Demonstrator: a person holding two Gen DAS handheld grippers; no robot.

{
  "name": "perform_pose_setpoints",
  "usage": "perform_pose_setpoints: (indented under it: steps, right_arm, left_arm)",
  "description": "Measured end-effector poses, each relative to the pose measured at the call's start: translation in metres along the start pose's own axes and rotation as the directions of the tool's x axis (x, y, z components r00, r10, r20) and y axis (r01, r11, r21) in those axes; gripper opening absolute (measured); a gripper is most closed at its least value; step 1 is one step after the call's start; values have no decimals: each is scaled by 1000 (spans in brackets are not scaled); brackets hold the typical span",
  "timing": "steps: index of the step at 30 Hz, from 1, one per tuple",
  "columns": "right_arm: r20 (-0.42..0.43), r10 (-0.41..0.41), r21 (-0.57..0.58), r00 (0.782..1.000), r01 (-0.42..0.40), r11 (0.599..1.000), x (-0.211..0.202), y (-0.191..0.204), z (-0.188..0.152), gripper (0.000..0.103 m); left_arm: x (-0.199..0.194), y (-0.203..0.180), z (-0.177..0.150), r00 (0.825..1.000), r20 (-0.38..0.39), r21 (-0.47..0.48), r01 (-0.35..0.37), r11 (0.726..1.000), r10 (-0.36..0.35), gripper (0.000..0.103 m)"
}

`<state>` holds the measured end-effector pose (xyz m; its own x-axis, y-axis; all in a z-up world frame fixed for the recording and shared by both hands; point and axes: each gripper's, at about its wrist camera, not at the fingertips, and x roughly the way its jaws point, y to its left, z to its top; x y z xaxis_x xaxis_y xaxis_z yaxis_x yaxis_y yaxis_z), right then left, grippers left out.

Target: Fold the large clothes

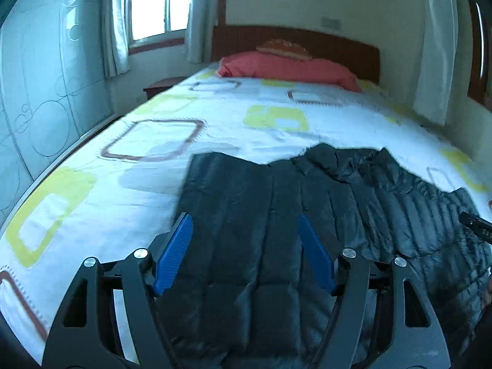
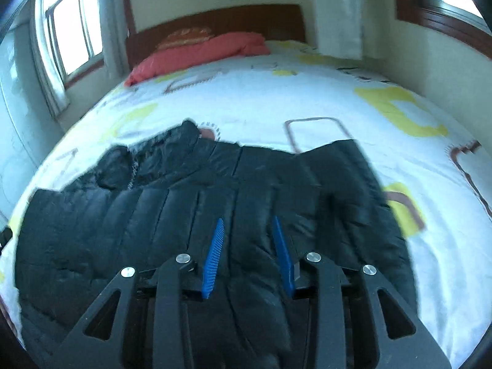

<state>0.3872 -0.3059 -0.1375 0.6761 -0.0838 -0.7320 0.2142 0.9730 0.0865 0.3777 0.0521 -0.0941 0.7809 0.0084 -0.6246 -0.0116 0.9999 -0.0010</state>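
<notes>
The black puffer jacket (image 1: 323,215) lies spread across the near part of the bed (image 1: 215,117), quilted panels mostly flat, its collar end bunched and rumpled toward the headboard side. One part seems laid over another along the middle, but whether that is a finished fold or just how the garment fell cannot be told; judging by how wide it lies, most of the folding looks left to do. The left tool (image 1: 246,230) hovers over the jacket's left portion with its blue pads spread wide, gripping nothing. The right tool (image 2: 247,236) hangs over the right portion, pads parted and empty too. Beyond lie a red pillow (image 1: 286,69) and the wooden headboard (image 1: 307,40).
</notes>
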Motion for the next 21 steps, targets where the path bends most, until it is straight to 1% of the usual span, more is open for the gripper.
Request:
perform_pose_setpoints:
  steps: [2,3,5,7,9,10,11,13,14,15,16,17,18,19,21]
  right_arm:
    - [-43,-31,-27,999,29,999,19,6,-4,34]
    - [-62,-40,-33,997,38,999,28,7,-8,37]
    - [-63,-34,-29,997,32,999,32,4,-12,38]
    - [-70,-34,-30,997,32,999,31,3,-9,38]
    - [-50,-60,-41,997,58,998,17,7,-8,38]
    - [-26,-53,-47,998,51,998,7,10,-9,38]
    - [-6,-43,-51,999,43,998,0,13,-10,38]
    - [32,-9,-56,999,11,998,-15,22,-15,38]
    - [36,18,-61,999,-15,998,-19,28,-20,38]
    - [26,31,-69,999,-29,997,-18,33,-24,38]
    - [4,37,-82,999,-37,996,-13,37,-29,38]
    - [-31,19,-111,999,-22,994,0,45,-36,38]
    - [-32,1,-130,999,-5,991,6,48,-41,39]
    - [-24,-4,-135,1000,1,991,7,48,-43,39]
    - [-23,2,-118,1000,-5,993,-2,45,-38,39]
  left_arm:
    - [24,-7,-5,998,-59,1,3,1000,-3,71]
    - [41,-11,-12,993,-114,14,-2,1000,3,71]
    - [57,-13,-21,988,-155,31,0,1000,5,71]
    - [60,-12,-23,987,-160,12,9,1000,-7,70]
    - [51,-12,-18,989,-150,2,-6,1000,7,69]
    - [44,-11,-17,991,-133,-1,-24,1000,24,69]
    - [31,-13,-14,994,-99,-7,-42,999,41,69]
    - [15,-14,-12,998,-52,-28,-23,999,21,69]
    - [7,-17,-14,999,-31,-48,7,999,-9,69]
    - [5,-19,-16,999,-26,-59,22,998,-24,69]
    - [7,-24,-19,998,-37,-66,39,997,-42,69]
    - [18,-32,-26,994,-88,-51,60,997,-65,69]
    - [30,-39,-31,988,-143,-23,62,998,-65,69]
    - [43,-45,-37,981,-190,13,46,999,-43,69]
    - [40,-46,-35,984,-176,7,37,999,-36,69]
